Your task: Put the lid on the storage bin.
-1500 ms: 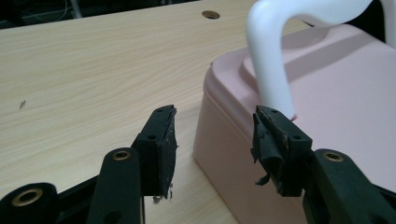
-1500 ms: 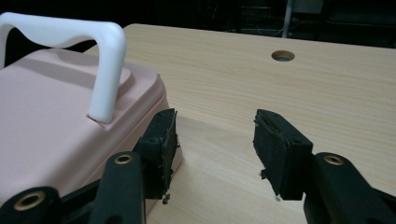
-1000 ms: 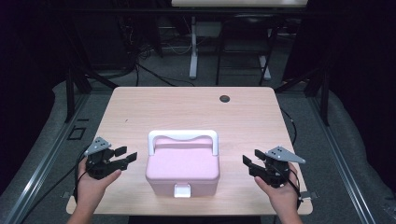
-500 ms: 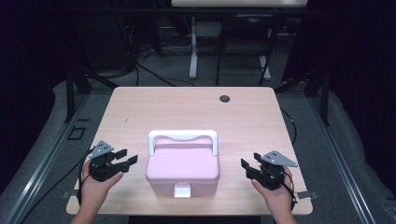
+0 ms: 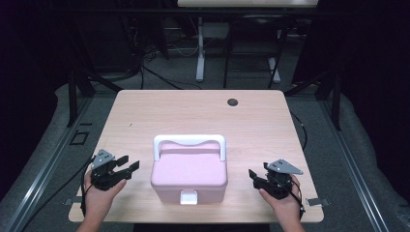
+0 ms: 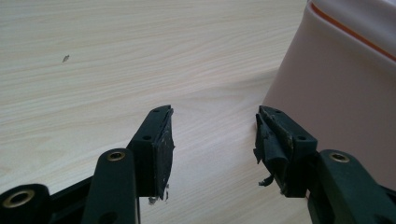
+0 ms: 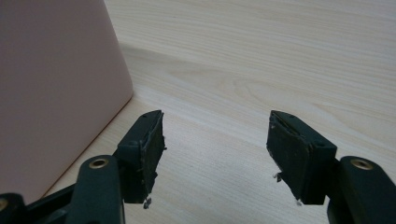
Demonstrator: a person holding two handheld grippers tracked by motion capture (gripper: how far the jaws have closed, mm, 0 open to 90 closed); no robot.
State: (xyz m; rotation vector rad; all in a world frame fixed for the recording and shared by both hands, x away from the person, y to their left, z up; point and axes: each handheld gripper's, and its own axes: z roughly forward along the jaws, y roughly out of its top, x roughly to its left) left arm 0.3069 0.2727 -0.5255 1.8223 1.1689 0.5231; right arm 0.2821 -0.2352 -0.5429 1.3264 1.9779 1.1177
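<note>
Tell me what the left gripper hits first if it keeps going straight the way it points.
Probably the pink box. The left gripper, jaws open and empty, points along the bare table with the box's side wall just past its right-hand jaw. Depth is unclear; it might graze or slip past the box.

The light wooden desk [image 5: 159,111] has a round dark grommet [image 5: 233,102] near its far edge. Beyond it, cables [image 5: 159,77] trail across grey floor beside a white stand [image 5: 199,53].
</note>
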